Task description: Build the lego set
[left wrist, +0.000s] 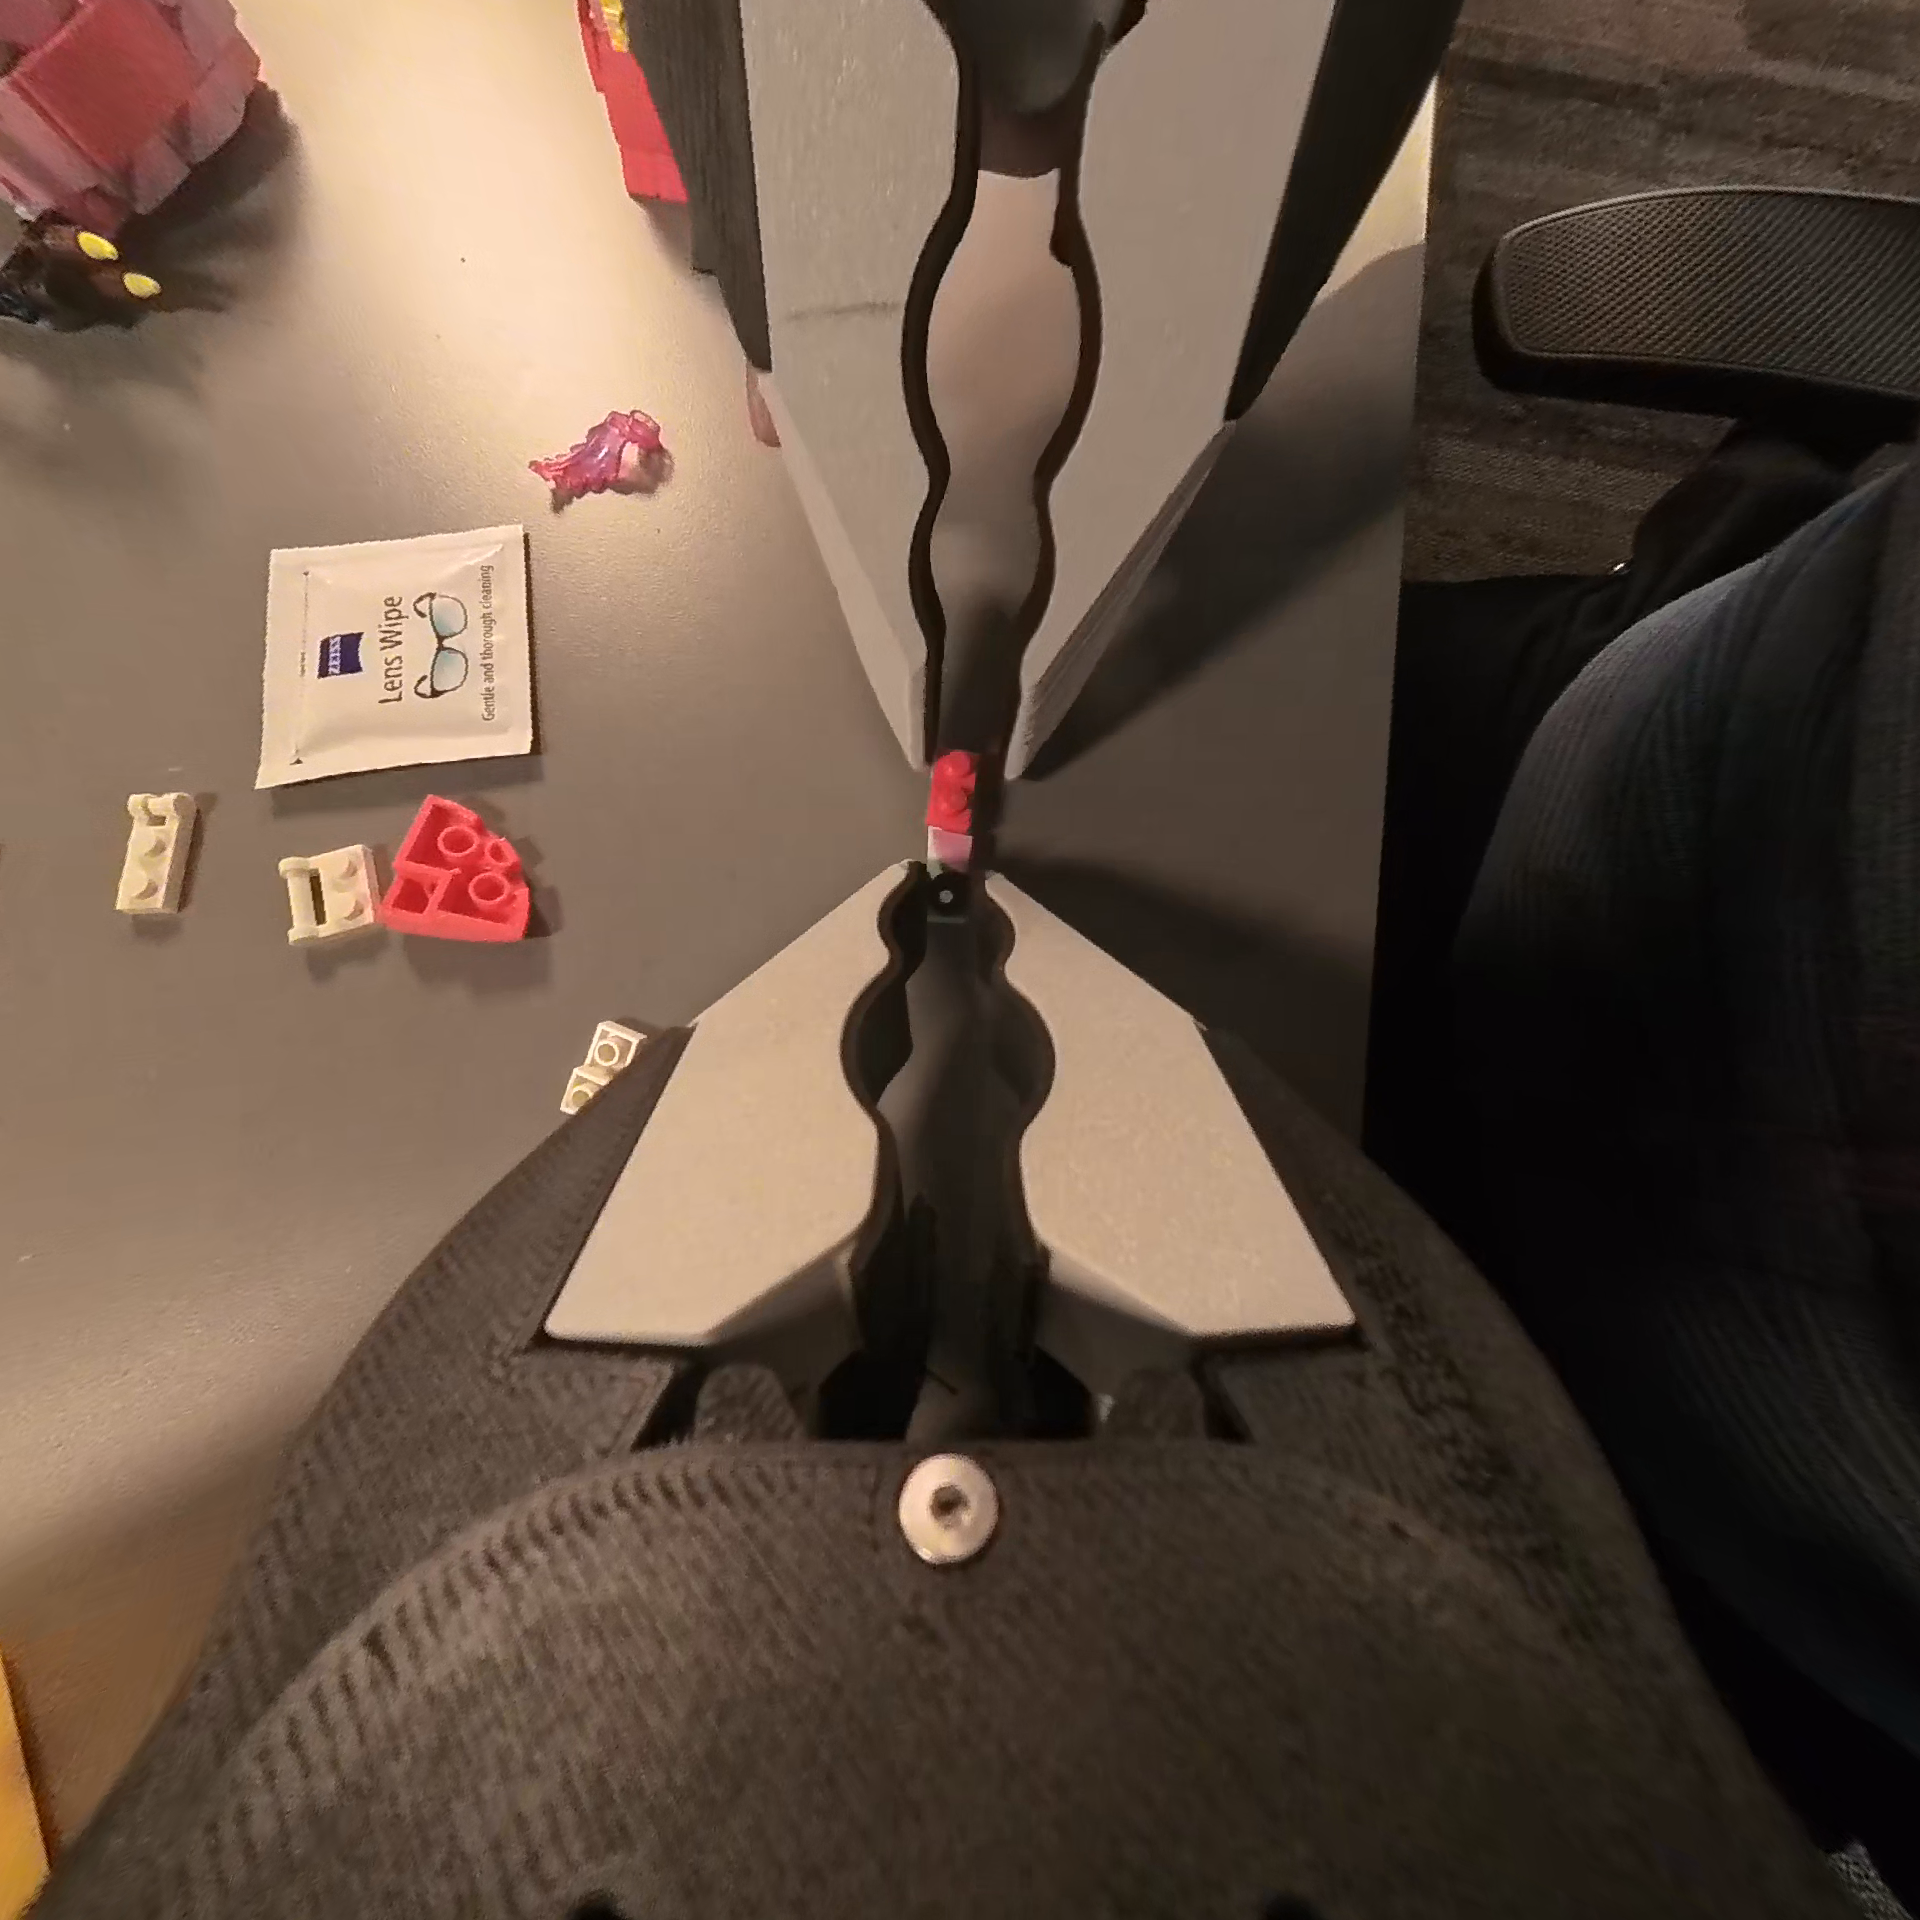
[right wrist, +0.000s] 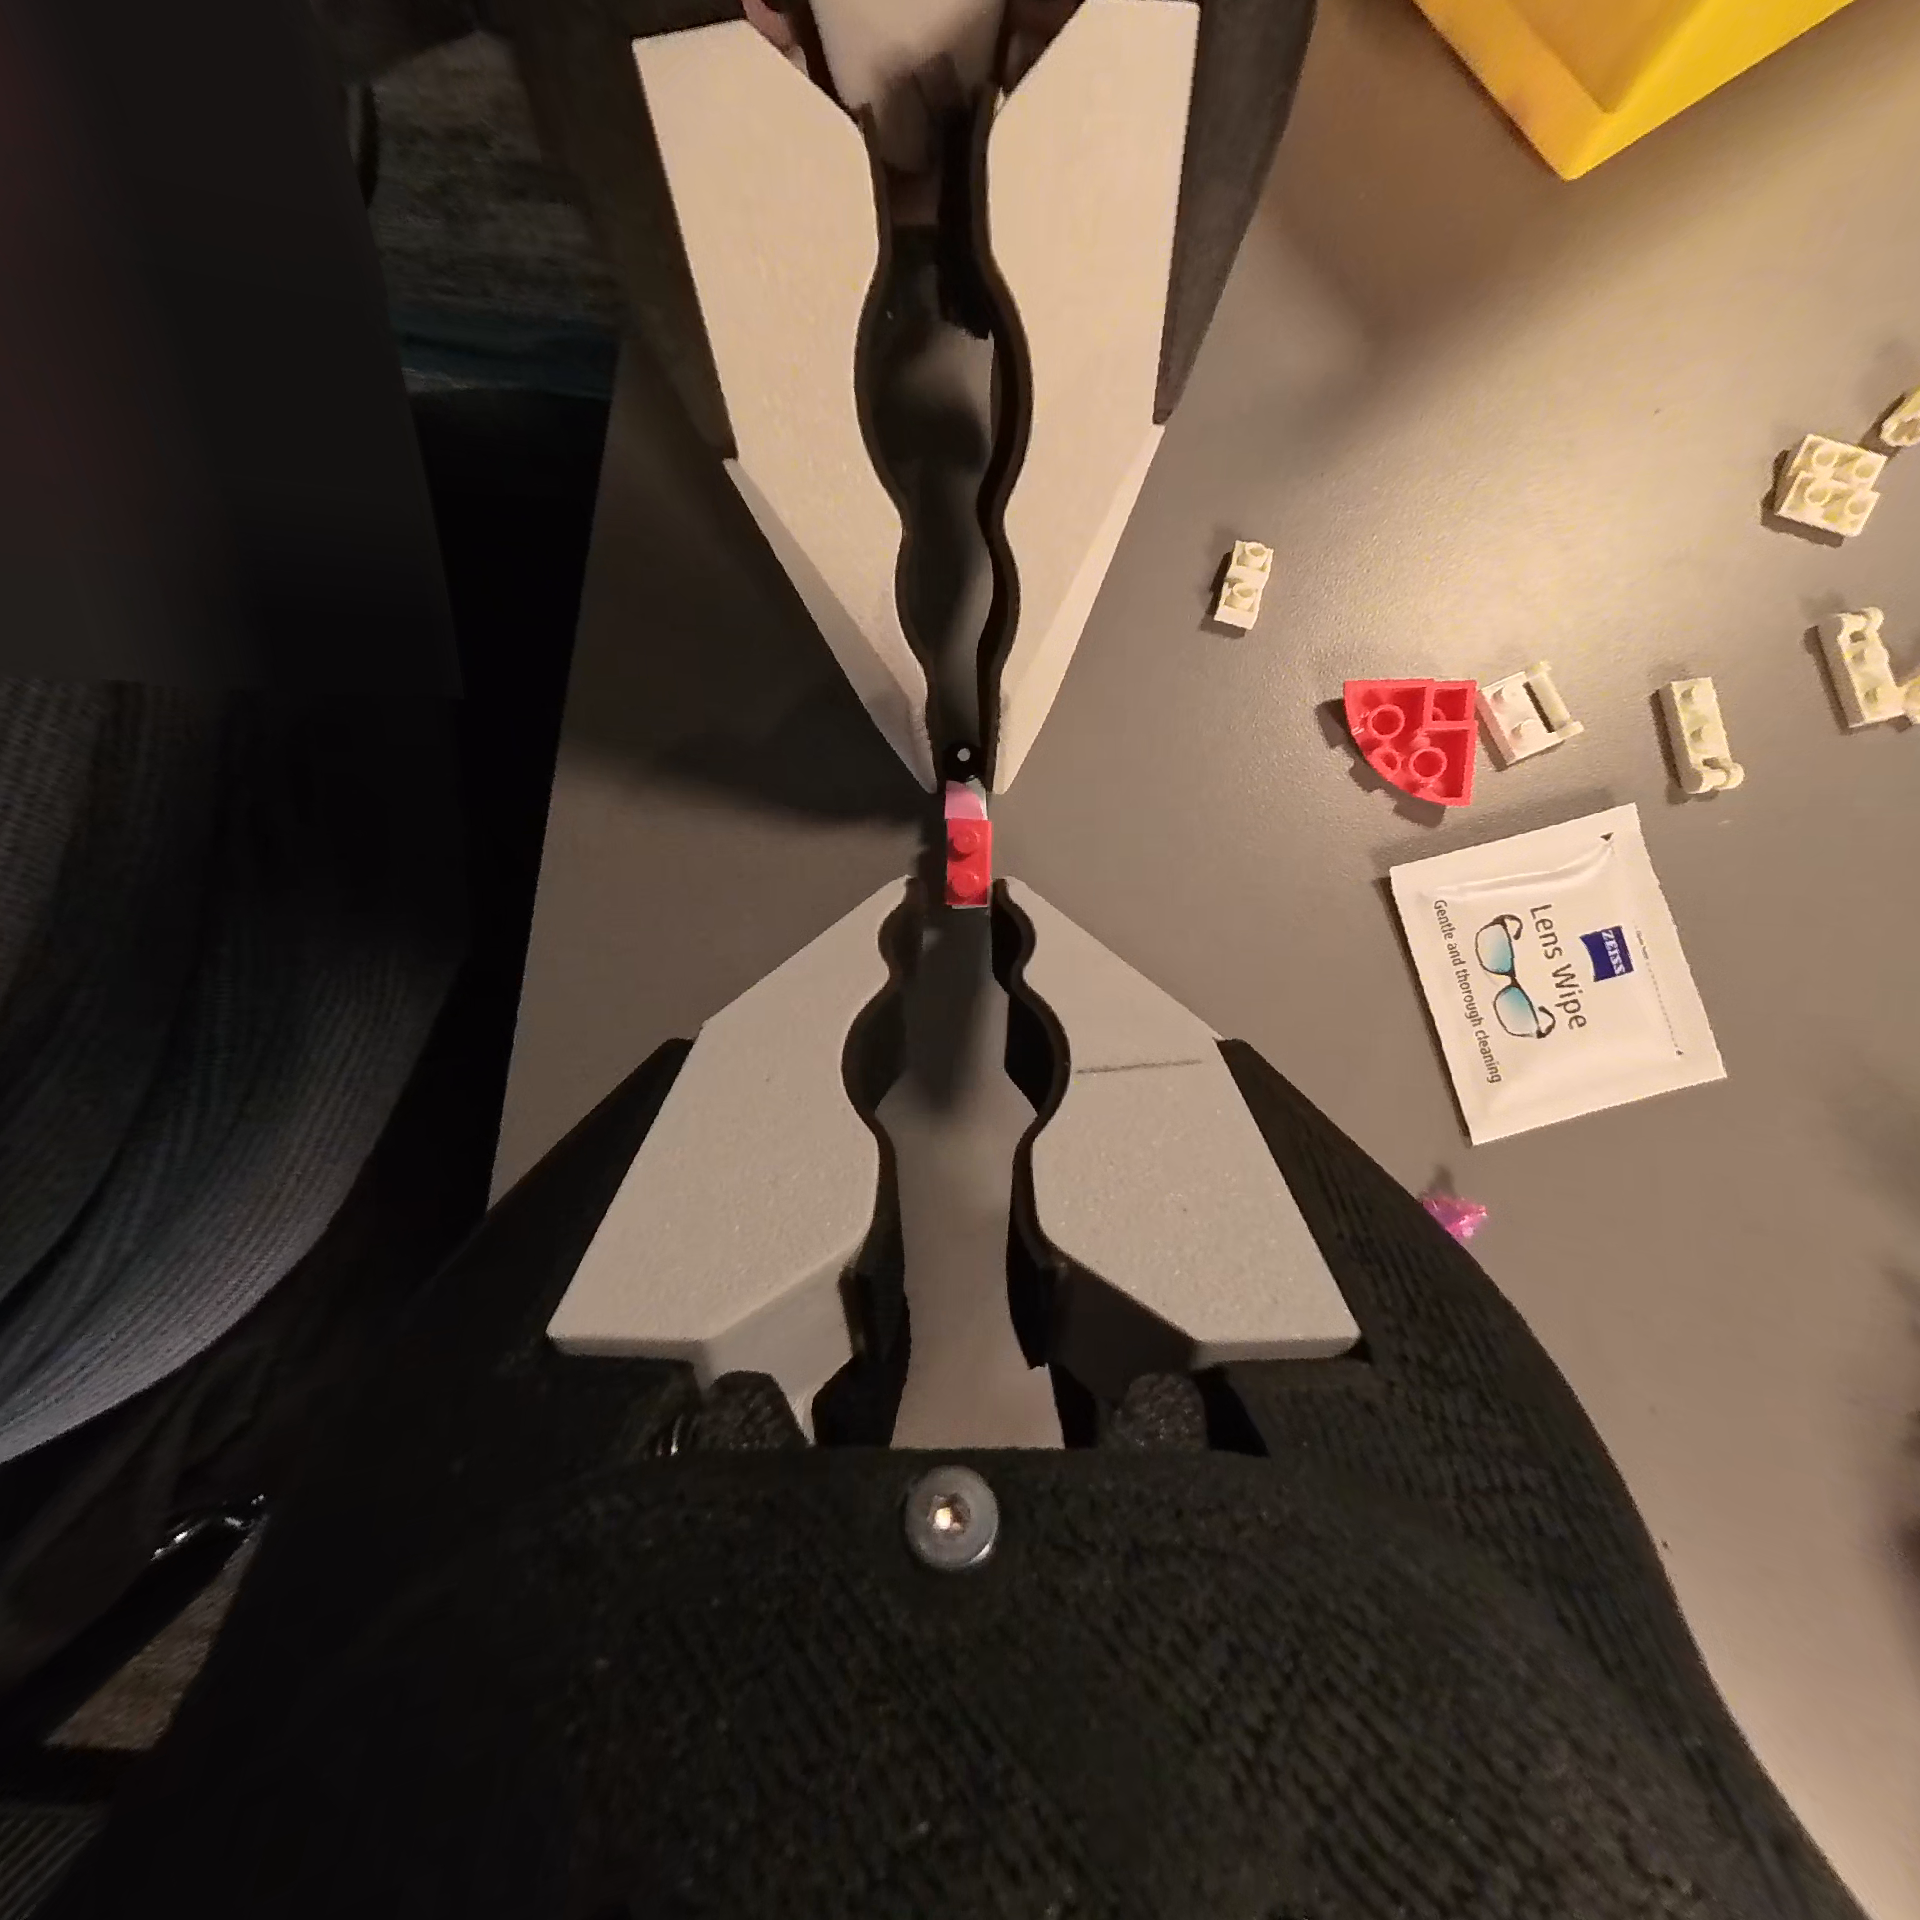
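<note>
A small brick assembly hangs above the grey table (left wrist: 644, 831) between my two grippers, which meet tip to tip. It is a red two-stud plate (left wrist: 954, 795) on a pale pink piece (left wrist: 954, 844) with a black round part (left wrist: 945, 896). My left gripper (left wrist: 951, 878) is shut on the pink and black end; the right wrist view shows this too (right wrist: 964, 781). My right gripper (right wrist: 956, 891) stands around the red plate (right wrist: 966, 868). A gap shows between its left finger (right wrist: 902, 891) and the plate, so it is open. It comes in from the top of the left wrist view (left wrist: 974, 769).
On the table lie a white wipe packet (left wrist: 395, 655), a red quarter-round brick (left wrist: 462, 868), cream hinge plates (left wrist: 156, 852), a clear pink piece (left wrist: 603, 457) and a pink build (left wrist: 114, 104). A yellow bin (right wrist: 1621, 73) stands far right. A person's leg (left wrist: 1714, 935) is past the table edge. Left and right tips are no more than a few centimetres apart.
</note>
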A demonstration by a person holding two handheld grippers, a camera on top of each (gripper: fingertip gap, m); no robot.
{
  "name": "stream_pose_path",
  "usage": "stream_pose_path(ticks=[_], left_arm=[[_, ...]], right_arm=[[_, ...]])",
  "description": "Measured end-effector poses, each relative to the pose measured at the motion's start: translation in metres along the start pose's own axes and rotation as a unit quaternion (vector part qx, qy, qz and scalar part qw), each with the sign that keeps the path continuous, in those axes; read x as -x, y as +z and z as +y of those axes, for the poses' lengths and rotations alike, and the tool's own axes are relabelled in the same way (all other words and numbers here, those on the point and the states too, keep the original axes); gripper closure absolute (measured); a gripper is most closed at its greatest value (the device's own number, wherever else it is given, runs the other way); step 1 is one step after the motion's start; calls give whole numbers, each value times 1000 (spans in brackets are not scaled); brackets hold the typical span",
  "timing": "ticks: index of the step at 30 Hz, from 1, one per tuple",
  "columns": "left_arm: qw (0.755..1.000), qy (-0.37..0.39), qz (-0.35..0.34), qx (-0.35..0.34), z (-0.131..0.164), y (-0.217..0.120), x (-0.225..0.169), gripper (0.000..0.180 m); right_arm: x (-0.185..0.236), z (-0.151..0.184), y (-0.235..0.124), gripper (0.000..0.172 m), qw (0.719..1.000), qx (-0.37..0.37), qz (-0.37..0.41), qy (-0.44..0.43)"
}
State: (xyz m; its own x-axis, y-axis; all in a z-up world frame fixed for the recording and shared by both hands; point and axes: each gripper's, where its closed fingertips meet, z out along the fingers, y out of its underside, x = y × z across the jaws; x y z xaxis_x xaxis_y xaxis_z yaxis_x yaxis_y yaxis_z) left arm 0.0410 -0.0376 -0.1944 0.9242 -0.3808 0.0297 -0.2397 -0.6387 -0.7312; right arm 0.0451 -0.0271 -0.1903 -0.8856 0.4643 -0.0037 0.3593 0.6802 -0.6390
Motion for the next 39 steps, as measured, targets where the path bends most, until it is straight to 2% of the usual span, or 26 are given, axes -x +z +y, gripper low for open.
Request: stream_pose_path(ticks=[5,9,12,15,18,22,24,26,29,33,36,39], left_arm=[[1000,-2,0,-1,0,0,0,174],[1000,-2,-4,-2,0,0,1,174],[1000,-13,-12,-6,0,0,5,173],[999,-27,-27,-14,-3,-4,12,174],[998,-42,-38,-29,-10,-10,19,174],[998,-45,-49,-21,-10,-14,25,174],[998,-44,-53,-14,-7,-15,26,174],[998,-42,-54,-10,-4,-15,25,174],[998,-43,-53,-6,-1,-14,23,174],[997,-41,-60,4,3,-11,23,174],[997,-40,-59,9,5,-9,22,174],[998,-40,-57,11,6,-8,22,174]], right_arm=[[0,2,0,156,1000,-2,9,-3],[-2,0,-3,145,1000,-12,26,-6],[-2,-9,-6,137,997,-41,58,-44],[-8,-17,-7,130,981,-68,137,-116],[-14,-19,-6,127,954,-56,221,-197],[-13,-19,-1,132,932,-40,265,-243],[-10,-16,0,139,944,-41,249,-213],[-7,-12,1,146,967,-49,211,-134],[-3,-5,1,146,986,-54,157,-4],[0,1,2,147,981,-61,131,130],[3,-2,4,164,974,-65,134,169],[2,-1,4,164,974,-43,147,167]])
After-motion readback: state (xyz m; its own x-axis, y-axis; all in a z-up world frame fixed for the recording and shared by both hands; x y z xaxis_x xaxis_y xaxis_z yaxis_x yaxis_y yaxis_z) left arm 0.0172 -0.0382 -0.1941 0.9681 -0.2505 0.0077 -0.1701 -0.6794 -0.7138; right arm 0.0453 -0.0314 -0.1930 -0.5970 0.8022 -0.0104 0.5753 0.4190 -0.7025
